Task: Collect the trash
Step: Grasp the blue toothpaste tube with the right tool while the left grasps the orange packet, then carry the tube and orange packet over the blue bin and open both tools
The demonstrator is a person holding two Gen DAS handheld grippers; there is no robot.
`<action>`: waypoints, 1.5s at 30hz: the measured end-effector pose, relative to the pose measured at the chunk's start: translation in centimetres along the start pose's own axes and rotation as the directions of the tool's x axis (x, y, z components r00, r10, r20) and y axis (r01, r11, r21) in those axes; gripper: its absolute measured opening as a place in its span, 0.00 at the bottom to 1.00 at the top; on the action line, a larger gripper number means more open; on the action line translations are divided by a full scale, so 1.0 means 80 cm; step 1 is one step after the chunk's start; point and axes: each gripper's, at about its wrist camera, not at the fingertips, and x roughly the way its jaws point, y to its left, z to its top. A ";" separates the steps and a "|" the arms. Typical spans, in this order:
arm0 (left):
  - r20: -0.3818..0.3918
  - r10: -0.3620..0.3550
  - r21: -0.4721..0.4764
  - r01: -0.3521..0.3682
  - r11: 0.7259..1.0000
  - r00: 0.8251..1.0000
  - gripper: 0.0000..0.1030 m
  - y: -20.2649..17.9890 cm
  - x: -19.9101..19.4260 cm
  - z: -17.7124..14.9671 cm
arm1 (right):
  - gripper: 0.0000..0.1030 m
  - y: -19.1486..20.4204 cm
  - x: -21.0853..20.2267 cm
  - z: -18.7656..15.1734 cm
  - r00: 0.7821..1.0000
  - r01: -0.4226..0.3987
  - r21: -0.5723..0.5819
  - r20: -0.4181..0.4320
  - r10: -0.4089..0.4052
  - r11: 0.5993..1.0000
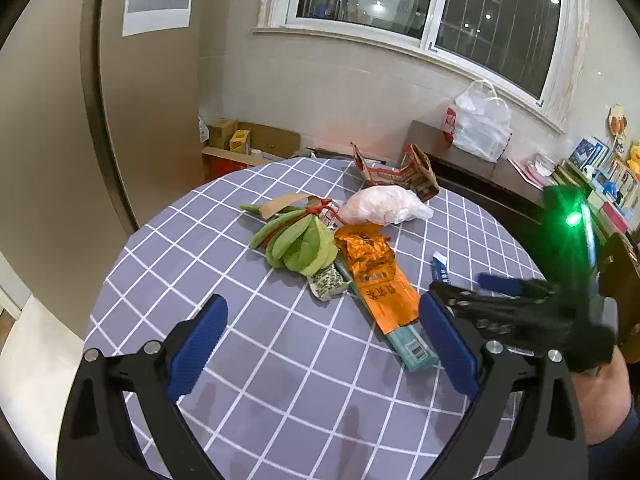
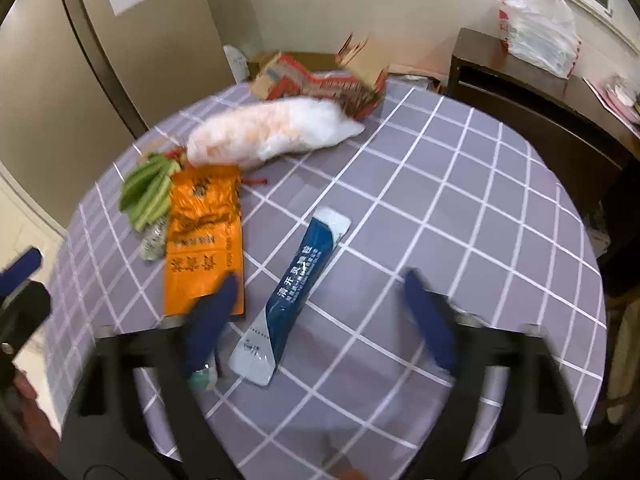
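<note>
Trash lies on a round table with a grey checked cloth (image 1: 280, 360): an orange packet (image 1: 380, 280), a teal box (image 1: 412, 348) under it, green leaves (image 1: 300, 244), a printed wrapper (image 1: 328, 282), a pink-white plastic bag (image 1: 384, 204) and a torn cardboard box (image 1: 400, 176). My left gripper (image 1: 322, 304) is open over bare cloth, just short of the orange packet. My right gripper (image 2: 322, 278) is open low over the table, and a blue and white sachet (image 2: 296, 296) lies between its fingers, untouched by the pads. Its left finger (image 2: 212, 320) overlaps the orange packet (image 2: 204, 240).
A dark sideboard (image 2: 520, 80) behind the table carries a white plastic bag (image 2: 540, 28). Cardboard boxes (image 1: 240, 140) stand on the floor by the wall. Books and toys (image 1: 600, 168) crowd the right side. A tall beige cabinet (image 1: 152, 120) stands at the left.
</note>
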 end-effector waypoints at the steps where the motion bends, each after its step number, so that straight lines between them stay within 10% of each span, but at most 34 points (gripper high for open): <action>1: -0.004 -0.002 0.008 0.002 1.000 1.000 0.92 -0.004 0.005 0.002 | 0.50 0.004 0.000 -0.002 1.000 0.019 -0.023 0.019 -0.018 1.000; 5: -0.020 -0.011 0.052 0.012 0.999 1.000 0.92 -0.026 0.025 0.010 | 0.15 -0.011 -0.010 -0.010 1.000 -0.001 -0.018 0.026 0.002 1.000; 19: -0.123 0.155 0.151 -0.136 0.979 0.980 0.91 -0.080 0.150 0.030 | 0.14 -0.096 -0.061 -0.048 0.994 -0.095 0.104 0.068 0.088 0.990; 22: -0.120 0.170 0.179 -0.147 0.973 0.978 0.65 -0.085 0.155 0.033 | 0.14 -0.108 -0.063 -0.050 0.993 -0.100 0.115 0.071 0.092 0.988; 24: -0.121 0.157 0.184 -0.133 0.974 0.980 0.50 -0.084 0.153 0.035 | 0.14 -0.112 -0.067 -0.052 0.993 -0.102 0.120 0.075 0.093 0.987; 45: -0.056 -0.066 0.128 0.073 0.989 0.996 0.49 -0.079 0.035 0.011 | 0.15 -0.129 -0.114 -0.064 0.983 -0.139 0.150 0.142 0.118 0.979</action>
